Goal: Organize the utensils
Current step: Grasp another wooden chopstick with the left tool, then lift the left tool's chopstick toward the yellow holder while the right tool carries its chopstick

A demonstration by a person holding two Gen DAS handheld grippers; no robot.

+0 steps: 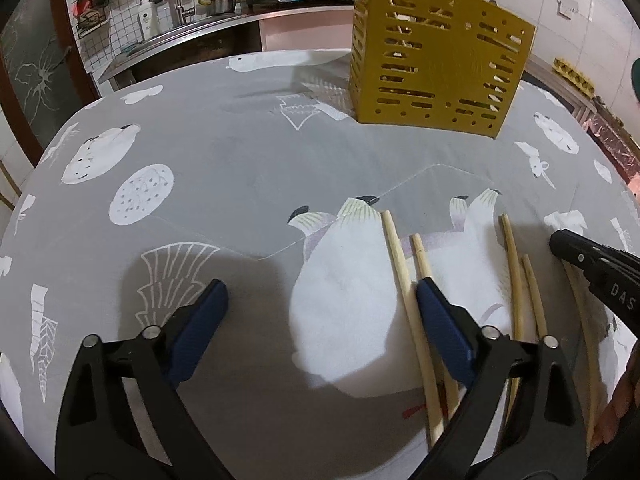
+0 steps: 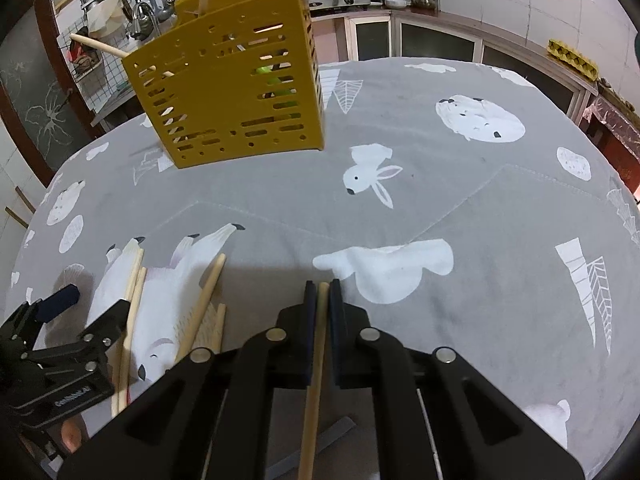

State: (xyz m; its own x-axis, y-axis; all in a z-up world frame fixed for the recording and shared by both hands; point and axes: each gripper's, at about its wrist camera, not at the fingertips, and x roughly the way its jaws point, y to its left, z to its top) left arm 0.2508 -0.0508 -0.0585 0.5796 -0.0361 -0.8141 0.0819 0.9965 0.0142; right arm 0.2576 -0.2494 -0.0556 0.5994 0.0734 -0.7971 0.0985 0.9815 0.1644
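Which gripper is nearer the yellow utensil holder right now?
Neither clearly. Both the left gripper and the right gripper sit well short of the yellow utensil holder, down by the loose chopsticks; the right is clamped on one chopstick, the left open.

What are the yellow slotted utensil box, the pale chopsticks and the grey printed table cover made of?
Yellow slotted utensil box: likely moulded plastic, matte; thin walls with clean punched slots.
Pale chopsticks: look like bamboo or wood, unvarnished cream, tapered; one is clamped in the right gripper.
Grey printed table cover: woven fabric, matte, with stitched seams and soft wrinkles.
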